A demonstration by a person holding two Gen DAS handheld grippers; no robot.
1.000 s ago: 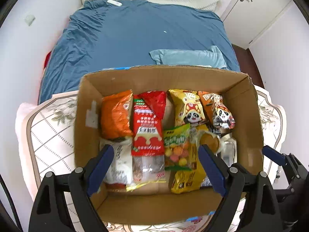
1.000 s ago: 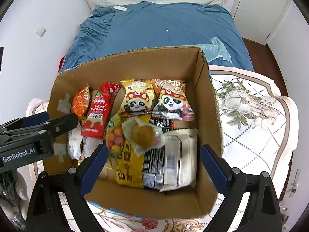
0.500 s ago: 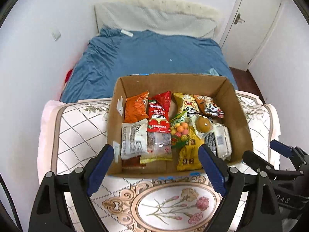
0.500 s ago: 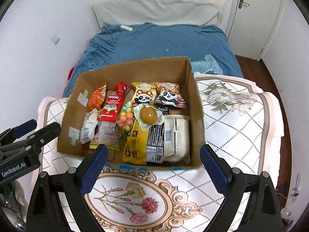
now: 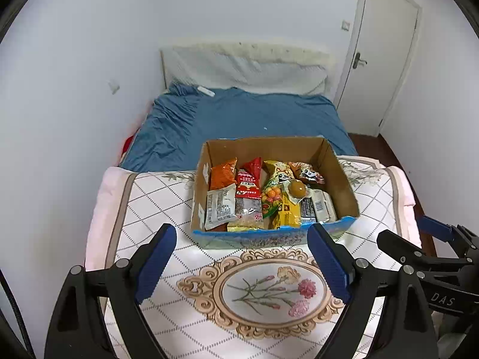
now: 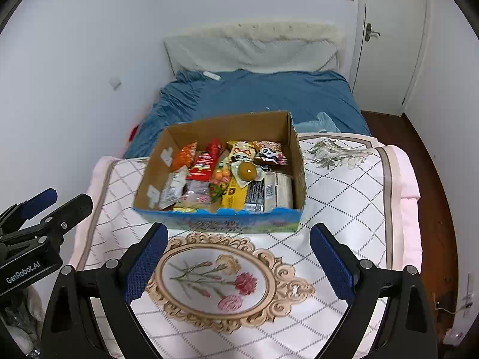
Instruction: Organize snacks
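An open cardboard box (image 5: 341,173) (image 6: 295,146) sits on a patterned quilt and holds several snack packets. Among them are an orange bag (image 5: 223,173), a red packet (image 5: 248,182), two panda bags (image 5: 278,170) and a round brown pastry in clear wrap (image 5: 296,188) (image 6: 248,170). My left gripper (image 5: 241,239) hangs open above the quilt, short of the box's front wall, with nothing between its blue pads. Beside it, my right gripper (image 6: 238,233) is open and empty too, likewise short of the box.
The white quilt with a flower medallion (image 5: 269,290) lies over the foot of a bed with a blue sheet (image 5: 239,116). White walls close in on the left. A white door (image 5: 383,59) and dark wooden floor (image 6: 434,209) are on the right.
Both grippers have drawn back and upward from right over the box, which now looks smaller and farther off. The quilt's medallion has come into view. The jaws have kept their width.
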